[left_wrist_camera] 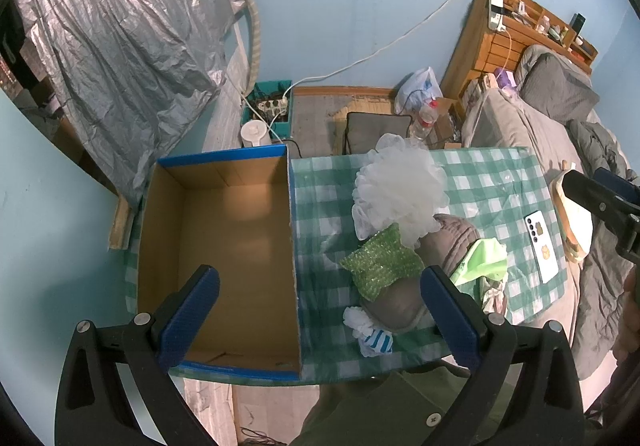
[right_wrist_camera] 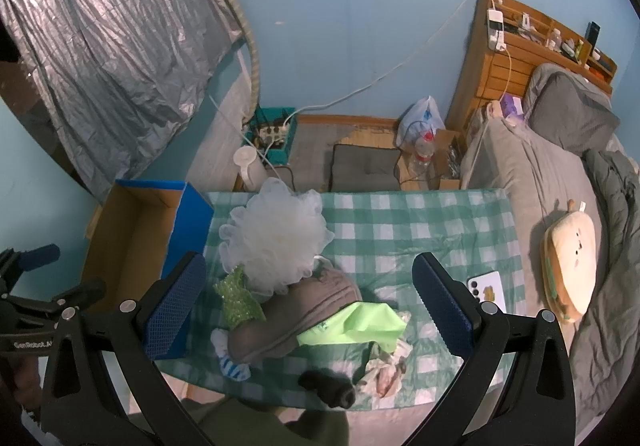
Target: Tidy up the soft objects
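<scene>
both the left gripper (left_wrist_camera: 320, 310) and the right gripper (right_wrist_camera: 308, 302) hung spread and held nothing, the soft pile of white loofah (left_wrist_camera: 400, 190), green scrubber (left_wrist_camera: 380, 266) and grey cushion (right_wrist_camera: 296, 314) lay on the checked cloth (right_wrist_camera: 400, 222) beside the cardboard box (left_wrist_camera: 224, 246).

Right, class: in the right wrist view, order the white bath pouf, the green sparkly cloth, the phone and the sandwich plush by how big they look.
1. white bath pouf
2. sandwich plush, a little smaller, though fisheye edge distortion makes this unsure
3. green sparkly cloth and phone look alike; the pouf partly covers the cloth, so no ranking
</scene>
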The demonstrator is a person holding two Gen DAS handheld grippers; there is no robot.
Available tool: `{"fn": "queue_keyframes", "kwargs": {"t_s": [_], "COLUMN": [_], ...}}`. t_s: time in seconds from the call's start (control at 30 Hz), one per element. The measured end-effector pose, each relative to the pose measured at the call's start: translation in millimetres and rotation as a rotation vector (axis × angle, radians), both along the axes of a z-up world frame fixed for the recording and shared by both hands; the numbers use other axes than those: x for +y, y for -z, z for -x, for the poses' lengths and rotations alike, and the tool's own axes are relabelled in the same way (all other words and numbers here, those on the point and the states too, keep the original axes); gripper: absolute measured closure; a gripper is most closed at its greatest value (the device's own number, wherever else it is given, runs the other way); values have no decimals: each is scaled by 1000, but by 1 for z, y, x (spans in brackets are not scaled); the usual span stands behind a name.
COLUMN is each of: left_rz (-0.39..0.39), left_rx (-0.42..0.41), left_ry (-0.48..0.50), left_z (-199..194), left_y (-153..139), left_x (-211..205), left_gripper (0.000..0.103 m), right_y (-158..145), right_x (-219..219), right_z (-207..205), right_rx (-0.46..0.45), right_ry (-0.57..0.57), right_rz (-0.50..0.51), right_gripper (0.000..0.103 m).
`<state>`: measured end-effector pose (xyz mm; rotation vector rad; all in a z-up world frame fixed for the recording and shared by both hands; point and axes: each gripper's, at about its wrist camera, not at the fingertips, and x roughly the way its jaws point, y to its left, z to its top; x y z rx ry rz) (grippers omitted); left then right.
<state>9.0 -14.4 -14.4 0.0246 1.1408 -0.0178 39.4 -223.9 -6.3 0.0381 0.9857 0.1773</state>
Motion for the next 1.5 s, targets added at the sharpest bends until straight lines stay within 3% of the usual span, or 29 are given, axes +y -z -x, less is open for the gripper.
{"fn": "queue_keyframes", "kwargs": {"t_s": [0.8, 1.3, 1.5], "left_rz": [-6, -33, -22], "left_rx": [33, 140, 194], "left_ry": [47, 93, 83], "left_z": [4, 6, 8], "left_y": [12, 59, 81], "left_x": [-18, -30, -30], "left_gripper": [2, 2, 2], "right_y": [12, 57, 80], "right_x": [-23, -88, -97], "right_z": [12, 14, 22], "right_rx": [39, 145, 180], "right_ry": [32, 155, 154], "right_rz": [-11, -9, -9], "right_gripper": [2, 2, 2]}}
